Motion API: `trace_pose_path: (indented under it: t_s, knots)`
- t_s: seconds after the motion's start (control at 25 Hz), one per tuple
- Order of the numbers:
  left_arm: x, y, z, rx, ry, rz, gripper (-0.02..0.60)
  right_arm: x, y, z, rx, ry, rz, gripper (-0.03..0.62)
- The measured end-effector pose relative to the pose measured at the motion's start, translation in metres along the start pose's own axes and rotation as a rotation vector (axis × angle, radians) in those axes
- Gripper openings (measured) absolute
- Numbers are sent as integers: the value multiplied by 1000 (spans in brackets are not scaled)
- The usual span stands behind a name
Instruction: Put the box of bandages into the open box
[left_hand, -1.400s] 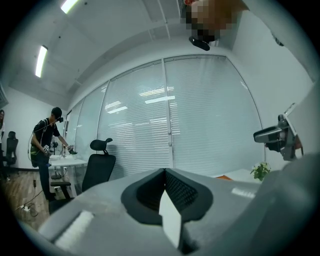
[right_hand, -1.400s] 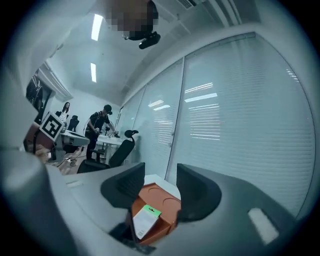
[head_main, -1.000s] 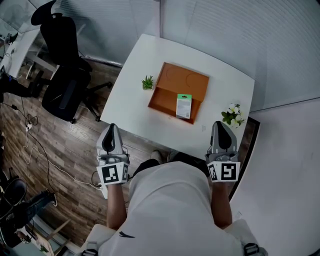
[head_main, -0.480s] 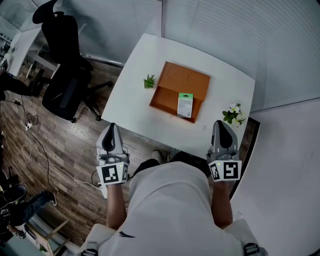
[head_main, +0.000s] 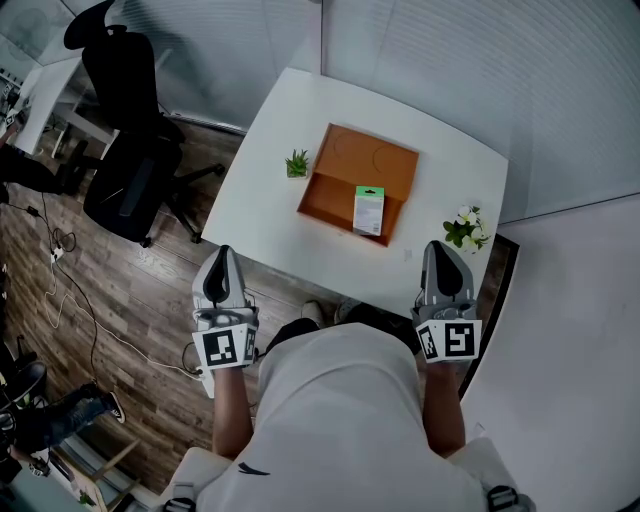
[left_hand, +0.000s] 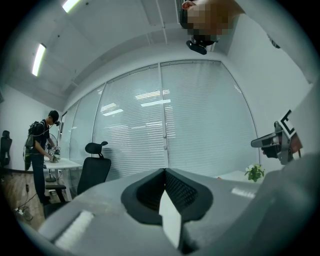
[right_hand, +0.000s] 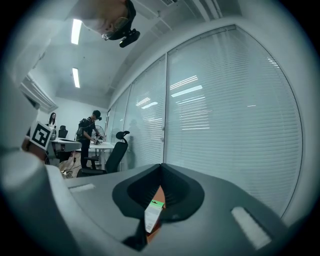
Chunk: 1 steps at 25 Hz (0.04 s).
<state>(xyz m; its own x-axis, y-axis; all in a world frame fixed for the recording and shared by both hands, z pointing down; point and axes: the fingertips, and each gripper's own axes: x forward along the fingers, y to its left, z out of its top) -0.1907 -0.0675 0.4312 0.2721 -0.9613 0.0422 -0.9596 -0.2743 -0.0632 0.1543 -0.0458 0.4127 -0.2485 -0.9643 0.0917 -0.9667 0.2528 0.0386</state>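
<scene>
A person is holding the left gripper (head_main: 222, 262) and right gripper (head_main: 443, 262) close to the body at the table's (head_main: 290, 110) near edge, fingers pressed together and empty, apparently because the box of bandages (head_main: 368, 211) is lying inside the orange open box (head_main: 345, 170).

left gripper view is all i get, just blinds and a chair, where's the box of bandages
Observer: Head view shows the box of bandages lying on the near right part of the open box, on the white table.
Operator: is the other gripper holding anything
Observer: No, the right claw is shut and empty.
Operator: and mine, is it near the box
Observer: No, the left claw is at the table's near left corner, well short of the open box.
</scene>
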Motion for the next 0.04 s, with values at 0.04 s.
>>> trace_pose_path:
  t_s: [0.04]
  knots:
    - [0, 0, 0, 1, 0, 0, 6, 0, 0, 0, -4, 0, 1, 2]
